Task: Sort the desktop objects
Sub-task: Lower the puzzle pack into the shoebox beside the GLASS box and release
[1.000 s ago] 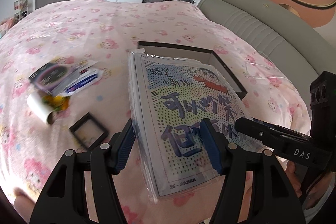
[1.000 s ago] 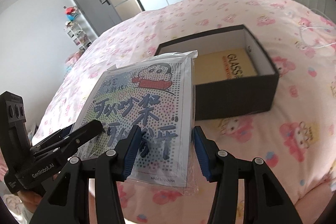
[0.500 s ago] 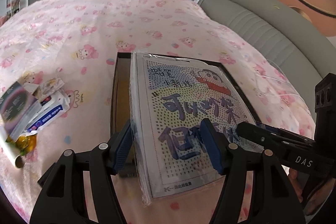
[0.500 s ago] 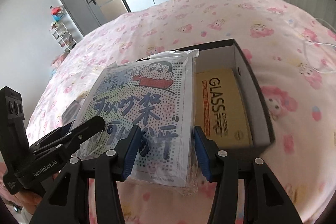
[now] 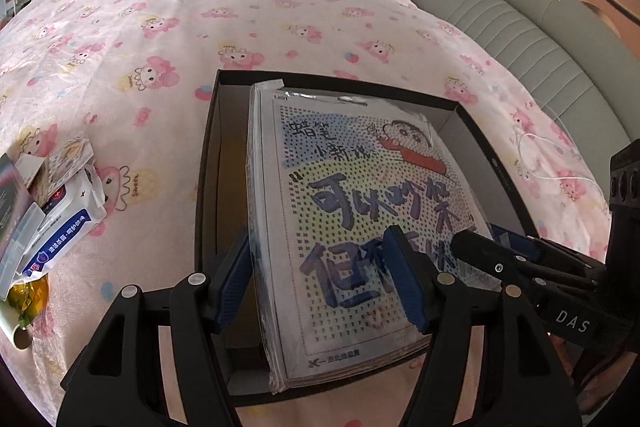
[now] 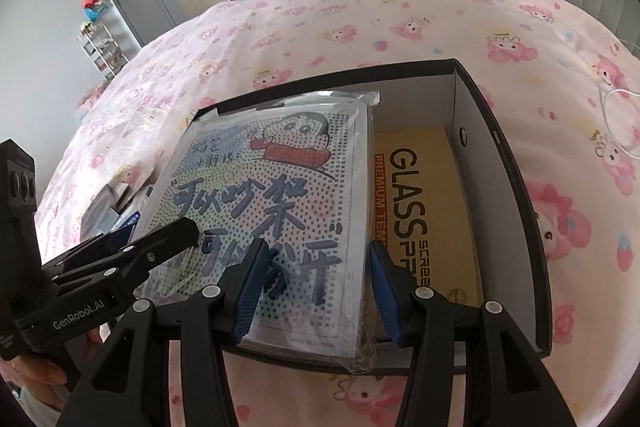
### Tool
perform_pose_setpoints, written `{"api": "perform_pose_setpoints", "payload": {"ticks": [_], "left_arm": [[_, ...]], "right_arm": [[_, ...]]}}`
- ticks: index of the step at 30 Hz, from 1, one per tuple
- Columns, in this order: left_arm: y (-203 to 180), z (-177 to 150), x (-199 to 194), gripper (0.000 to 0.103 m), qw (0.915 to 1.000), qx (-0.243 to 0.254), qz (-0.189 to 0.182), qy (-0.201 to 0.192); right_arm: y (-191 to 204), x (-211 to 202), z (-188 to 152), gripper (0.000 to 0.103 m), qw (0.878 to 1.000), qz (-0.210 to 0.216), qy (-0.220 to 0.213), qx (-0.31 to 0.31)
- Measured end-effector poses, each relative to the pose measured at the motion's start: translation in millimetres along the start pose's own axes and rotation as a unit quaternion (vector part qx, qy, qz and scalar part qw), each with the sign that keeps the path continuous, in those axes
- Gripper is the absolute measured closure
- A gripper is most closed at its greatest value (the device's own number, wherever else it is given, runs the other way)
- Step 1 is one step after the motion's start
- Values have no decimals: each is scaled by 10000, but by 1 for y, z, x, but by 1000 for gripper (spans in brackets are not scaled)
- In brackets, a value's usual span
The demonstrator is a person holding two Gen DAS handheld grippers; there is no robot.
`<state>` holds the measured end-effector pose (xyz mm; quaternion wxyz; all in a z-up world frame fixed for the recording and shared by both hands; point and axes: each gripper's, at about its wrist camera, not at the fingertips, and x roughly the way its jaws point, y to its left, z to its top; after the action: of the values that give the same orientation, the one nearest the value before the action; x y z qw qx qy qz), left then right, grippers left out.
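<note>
Right wrist: yellow package (image 6: 416,211) reads "GLASS PREMIUM".

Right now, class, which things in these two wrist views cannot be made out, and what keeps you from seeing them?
- Box floor, left wrist view: mostly hidden by the plastic-wrapped cartoon pack.
- Yellow glass-protector pack, right wrist view: left part covered by the cartoon pack; absent from the left view.
- Pile of small packets, left wrist view: cut off by the frame edge, print too small.
</note>
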<state>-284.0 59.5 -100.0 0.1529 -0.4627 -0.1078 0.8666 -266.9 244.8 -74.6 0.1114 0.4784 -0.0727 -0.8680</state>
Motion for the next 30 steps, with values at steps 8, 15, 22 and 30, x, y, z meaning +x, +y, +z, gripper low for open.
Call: {"api": "perform_pose_setpoints", "payload": {"ticks": [8,15,22,30], "left_arm": [[2,0,10,37,9999,-34,102,126],[-16,1,22,31,9959,393,748,334],[-16,2,12,33,9934,630,949,155],[-21,-2,25,42,9936,640,817,435]], "right_arm": [[-7,15,6,56,9998,54,172,-23],[-14,32,7,56,9993,75,378,10],[-19,25,12,56,9995,-37,313,-14],[-21,44,9,56,9966,79,819,19]]}}
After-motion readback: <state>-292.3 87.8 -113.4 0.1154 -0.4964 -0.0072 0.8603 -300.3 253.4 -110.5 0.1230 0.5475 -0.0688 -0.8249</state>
